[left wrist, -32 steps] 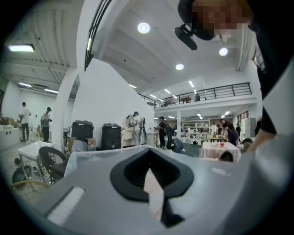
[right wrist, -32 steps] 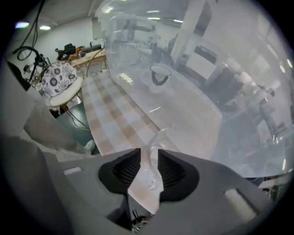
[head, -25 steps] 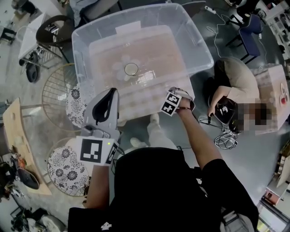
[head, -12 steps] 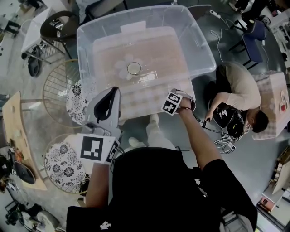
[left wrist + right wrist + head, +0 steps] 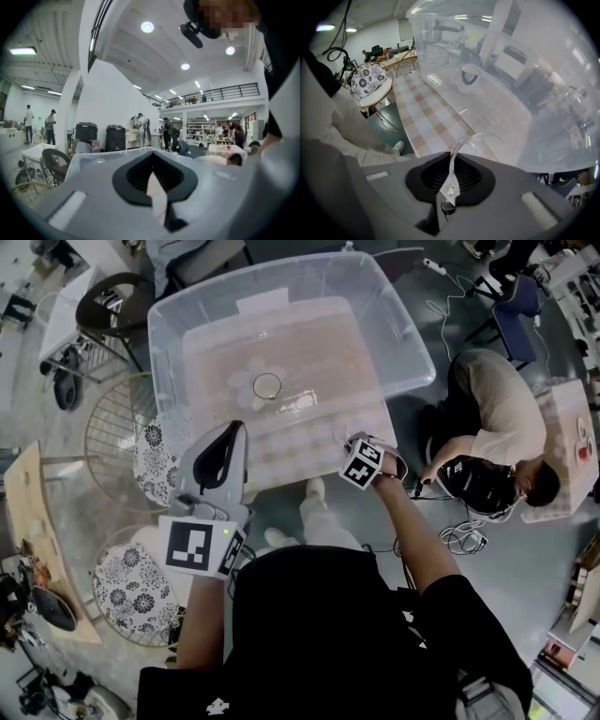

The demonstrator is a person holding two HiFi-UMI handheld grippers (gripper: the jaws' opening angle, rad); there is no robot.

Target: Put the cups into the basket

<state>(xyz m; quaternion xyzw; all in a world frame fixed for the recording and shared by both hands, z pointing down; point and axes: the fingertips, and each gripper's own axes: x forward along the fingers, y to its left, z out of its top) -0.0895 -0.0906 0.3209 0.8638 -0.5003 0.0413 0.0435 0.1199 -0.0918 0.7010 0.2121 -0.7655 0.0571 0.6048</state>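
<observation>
A large clear plastic bin (image 5: 403,324) stands on a table with a checked cloth (image 5: 281,460). One clear cup (image 5: 267,385) sits upright on the bin's floor, also visible through the bin wall as the cup (image 5: 469,74). My right gripper (image 5: 356,451) is at the table's near edge beside the bin (image 5: 525,56). Its jaws are closing, and the thin wall of a second clear cup (image 5: 461,142) is pinched between them at the right gripper (image 5: 451,161). My left gripper (image 5: 225,442) is held up at the left, shut and empty, pointing across the room (image 5: 152,180).
Two round wire stools with floral cushions (image 5: 150,460) (image 5: 141,582) stand at the left, beside a wooden table (image 5: 28,512). A person crouches on the floor at the right (image 5: 497,418) near tangled cables (image 5: 464,535). The floral stool (image 5: 370,82) is also in the right gripper view.
The right gripper's marker cube has tilted and shifted slightly at the table's near edge. The left gripper has stayed where it was.
</observation>
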